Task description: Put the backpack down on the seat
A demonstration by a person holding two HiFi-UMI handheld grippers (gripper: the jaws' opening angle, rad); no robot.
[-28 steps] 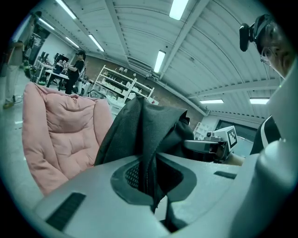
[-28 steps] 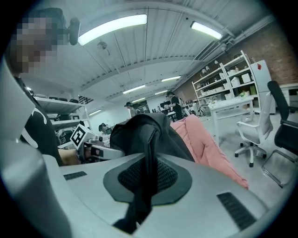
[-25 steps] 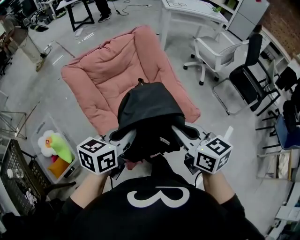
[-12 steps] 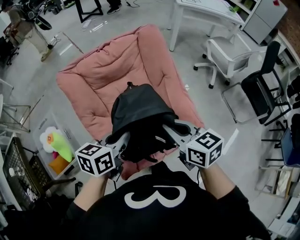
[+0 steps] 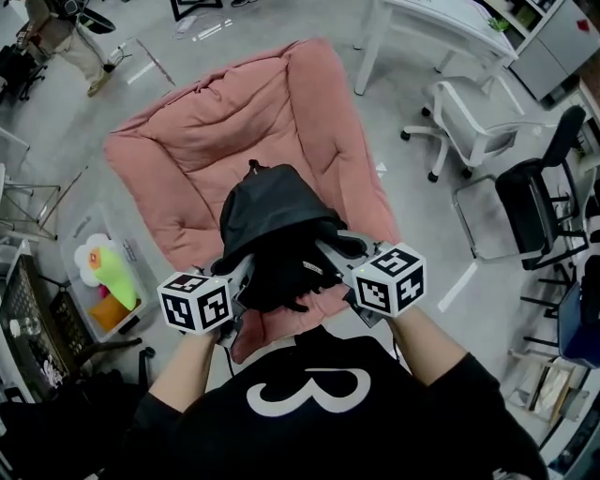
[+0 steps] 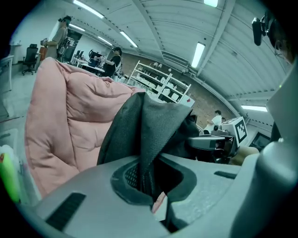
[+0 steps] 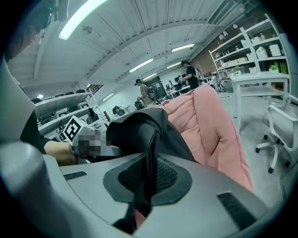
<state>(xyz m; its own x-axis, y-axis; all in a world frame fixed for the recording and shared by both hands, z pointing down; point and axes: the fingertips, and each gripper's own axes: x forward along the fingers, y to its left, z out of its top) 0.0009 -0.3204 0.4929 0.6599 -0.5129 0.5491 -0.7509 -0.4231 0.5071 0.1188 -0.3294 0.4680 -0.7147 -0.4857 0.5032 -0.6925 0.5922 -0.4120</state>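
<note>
A black backpack (image 5: 272,220) hangs over the front part of a wide pink padded seat (image 5: 187,159). My left gripper (image 5: 246,272) is shut on the backpack's dark fabric (image 6: 149,135) at its left side. My right gripper (image 5: 326,253) is shut on a black padded strap (image 7: 149,148) at its right side. In the left gripper view the pink cushion (image 6: 60,121) rises behind the bag. The right gripper view shows the seat (image 7: 209,121) to the right of the bag. Whether the bag's underside touches the cushion is hidden.
A clear bin with a plush toy (image 5: 101,281) sits on the floor left of the seat. White and black office chairs (image 5: 478,141) stand to the right, a white table (image 5: 441,23) at the back. A person (image 5: 56,37) stands far left. A black crate (image 5: 28,337) is near left.
Both grippers and the backpack have moved forward over the pink seat, and the seat now lies closer and lower in the head view. Both grips stayed as they were.
</note>
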